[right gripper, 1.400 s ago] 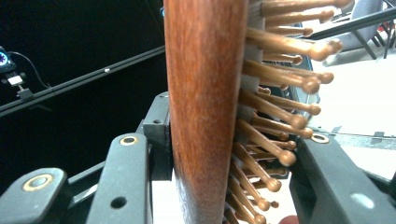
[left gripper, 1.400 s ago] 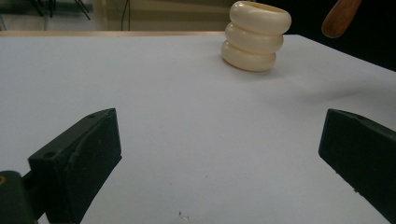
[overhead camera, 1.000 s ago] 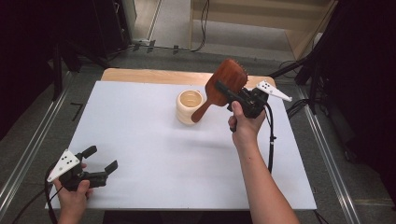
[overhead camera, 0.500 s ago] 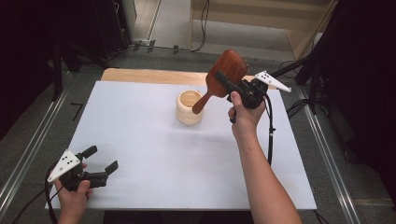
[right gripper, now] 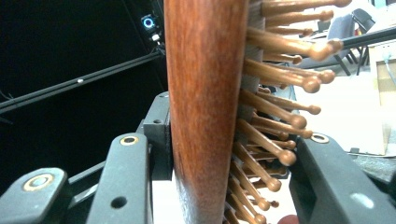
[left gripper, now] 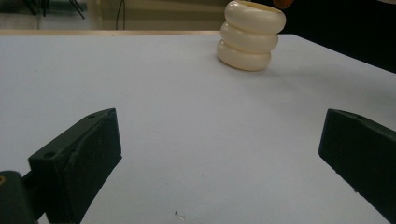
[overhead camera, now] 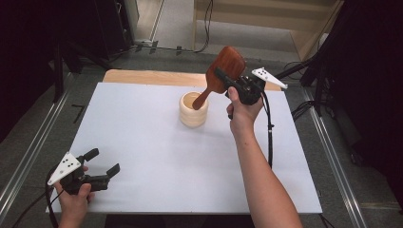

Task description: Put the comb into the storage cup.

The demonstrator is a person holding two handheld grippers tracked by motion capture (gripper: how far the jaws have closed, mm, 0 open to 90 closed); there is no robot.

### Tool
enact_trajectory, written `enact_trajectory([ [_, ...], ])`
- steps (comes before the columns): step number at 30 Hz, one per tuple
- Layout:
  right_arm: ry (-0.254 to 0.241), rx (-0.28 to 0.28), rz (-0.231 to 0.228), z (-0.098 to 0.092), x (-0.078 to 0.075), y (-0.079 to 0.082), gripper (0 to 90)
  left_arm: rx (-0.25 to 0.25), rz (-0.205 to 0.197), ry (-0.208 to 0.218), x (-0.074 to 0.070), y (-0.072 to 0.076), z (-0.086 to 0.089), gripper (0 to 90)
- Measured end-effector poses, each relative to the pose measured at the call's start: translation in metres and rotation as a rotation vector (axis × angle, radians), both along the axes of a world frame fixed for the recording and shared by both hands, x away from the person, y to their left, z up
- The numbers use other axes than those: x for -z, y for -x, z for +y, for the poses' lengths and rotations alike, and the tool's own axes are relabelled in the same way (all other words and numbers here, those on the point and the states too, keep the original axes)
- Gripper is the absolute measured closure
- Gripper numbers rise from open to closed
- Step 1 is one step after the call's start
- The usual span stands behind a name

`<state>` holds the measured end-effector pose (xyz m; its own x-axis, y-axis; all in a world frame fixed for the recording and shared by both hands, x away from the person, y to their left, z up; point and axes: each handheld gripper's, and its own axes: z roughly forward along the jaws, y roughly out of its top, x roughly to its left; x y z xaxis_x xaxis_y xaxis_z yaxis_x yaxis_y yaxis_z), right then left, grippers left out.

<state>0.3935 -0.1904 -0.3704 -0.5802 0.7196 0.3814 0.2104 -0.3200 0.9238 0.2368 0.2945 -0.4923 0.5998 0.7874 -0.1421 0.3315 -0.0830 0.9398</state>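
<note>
Resting at the near left corner of the white table [overhead camera: 142, 156], the left gripper [overhead camera: 102, 164] has kept its place over the last second, its jaws wide apart with bare tabletop between them and nothing held. Toward the middle of the far edge stands the cream ribbed holder [overhead camera: 193, 110], upright and unmoved. Right of it, the right gripper [overhead camera: 225, 78] is clamped on the head of the wooden hairbrush [overhead camera: 223, 71], one jaw on the smooth back and the other on the bristle side. Within that second the brush has tipped more upright and lifted slightly, its handle tip now at the holder's rim rather than deep inside. I judge the brush is coming out of the holder, with the handle nearly free; whether it has fully cleared the rim is hard to tell.
</note>
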Motion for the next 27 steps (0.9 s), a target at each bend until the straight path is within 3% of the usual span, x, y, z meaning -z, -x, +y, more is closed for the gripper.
enact_trajectory([
  [17, 0.015, 0.034, 0.023, 0.011, 0.015, -0.016, 53.1, 0.002, 0.003, 0.002, 0.0, -0.001, 0.0, 0.0],
  [27, 0.049, 0.047, 0.038, 0.023, 0.03, -0.02, 53.0, 0.006, 0.004, 0.002, 0.0, 0.0, 0.0, 0.0],
])
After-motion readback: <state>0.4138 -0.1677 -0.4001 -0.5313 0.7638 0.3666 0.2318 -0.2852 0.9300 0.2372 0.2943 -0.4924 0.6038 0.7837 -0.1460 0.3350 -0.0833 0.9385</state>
